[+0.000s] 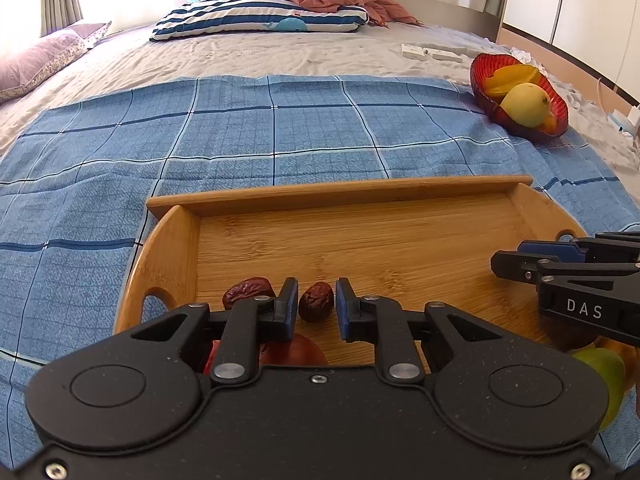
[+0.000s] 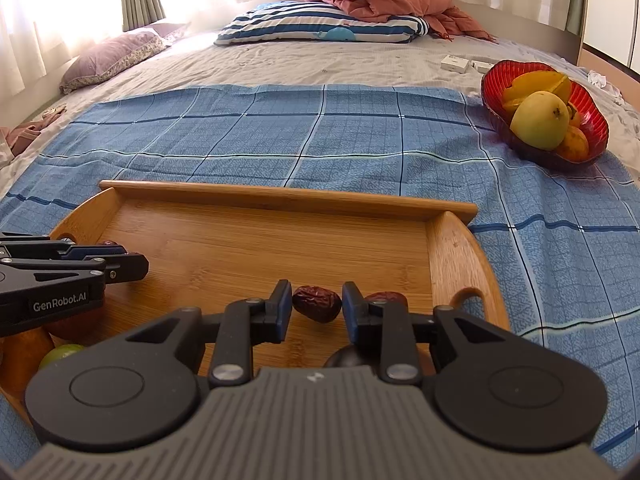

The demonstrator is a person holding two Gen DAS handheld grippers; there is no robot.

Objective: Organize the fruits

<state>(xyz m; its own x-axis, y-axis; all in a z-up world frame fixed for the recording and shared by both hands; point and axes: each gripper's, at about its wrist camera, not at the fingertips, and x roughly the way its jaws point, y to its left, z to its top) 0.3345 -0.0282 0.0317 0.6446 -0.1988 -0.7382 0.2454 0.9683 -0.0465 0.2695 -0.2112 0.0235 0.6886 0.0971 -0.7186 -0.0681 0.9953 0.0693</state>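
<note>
dried red dates lie on the wooden tray (image 1: 360,236) on the bed's blue checked cloth (image 1: 240,132). i see my left hand-held gripper (image 1: 317,307) released, its fingers either side of one date (image 1: 316,302), with another date (image 1: 248,292) just left. my right hand-held gripper (image 2: 316,309) is also released around a date (image 2: 316,303), one more date (image 2: 386,298) behind its right finger. well apart, a red glass bowl (image 2: 592,108) holds a mango (image 2: 540,120) and starfruit (image 2: 536,84).
</note>
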